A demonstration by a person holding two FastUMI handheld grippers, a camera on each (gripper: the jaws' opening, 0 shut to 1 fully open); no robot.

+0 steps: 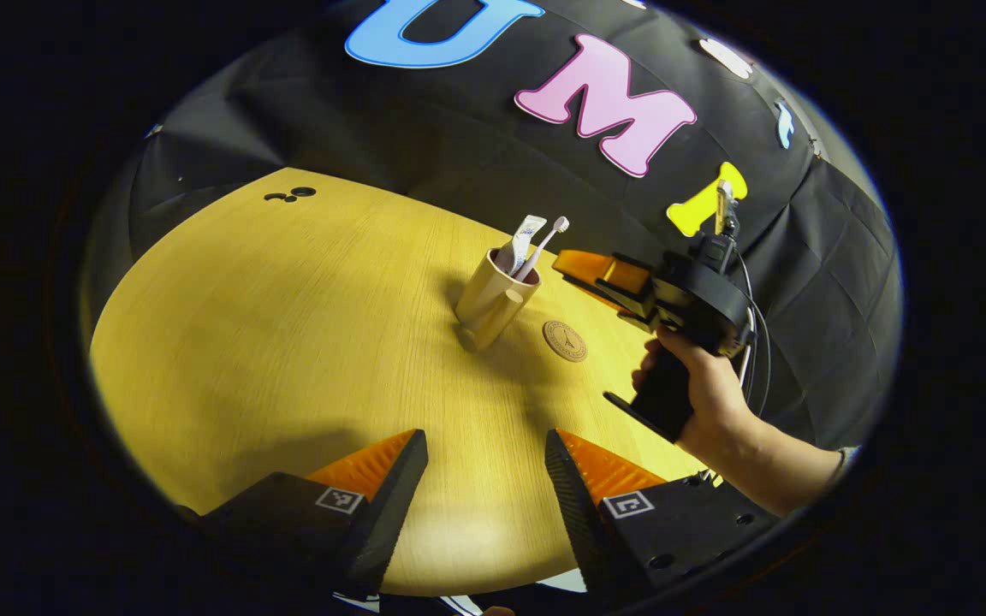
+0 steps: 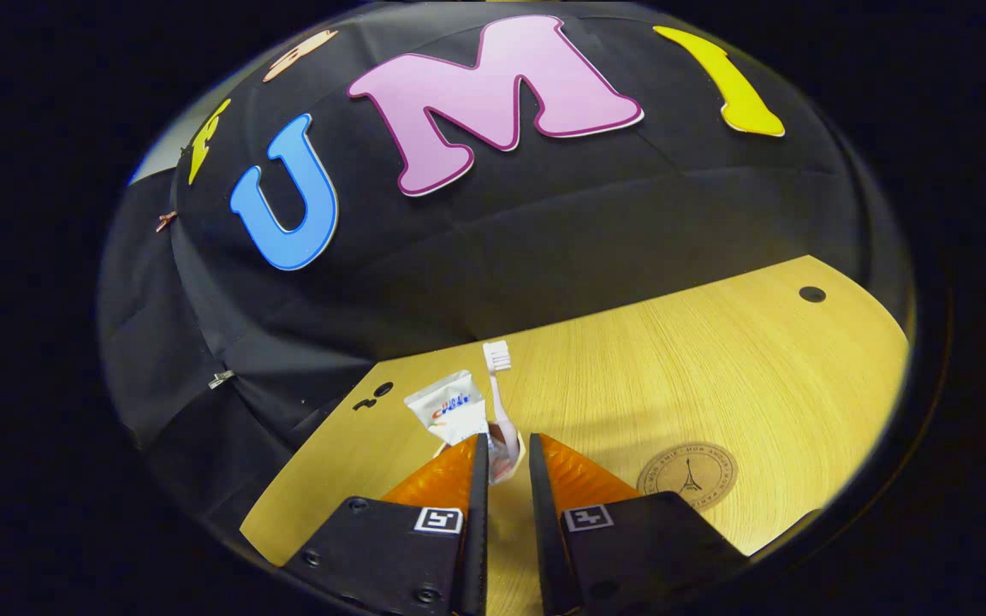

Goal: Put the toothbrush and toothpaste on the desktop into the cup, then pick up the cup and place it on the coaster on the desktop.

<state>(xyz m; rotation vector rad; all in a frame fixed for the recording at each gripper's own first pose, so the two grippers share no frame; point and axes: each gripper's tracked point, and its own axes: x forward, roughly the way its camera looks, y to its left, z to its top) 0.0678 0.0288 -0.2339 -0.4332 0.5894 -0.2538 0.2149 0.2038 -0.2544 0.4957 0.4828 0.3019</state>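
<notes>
While right tongs [image 2: 507, 449] near cup [image 1: 493, 299], desktop [image 1: 270, 342] lies open.

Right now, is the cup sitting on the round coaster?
No, the cup stands on the bare table, beside the coaster, not on it.

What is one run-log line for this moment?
beige cup: on wooden table, beside round brown coaster | white toothbrush, toothpaste tube: in cup | right gripper: at cup rim, grip unclear | left gripper: open

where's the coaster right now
The round brown coaster lies bare on the wooden table, just right of the beige cup in the left gripper view, near the right gripper.
</notes>
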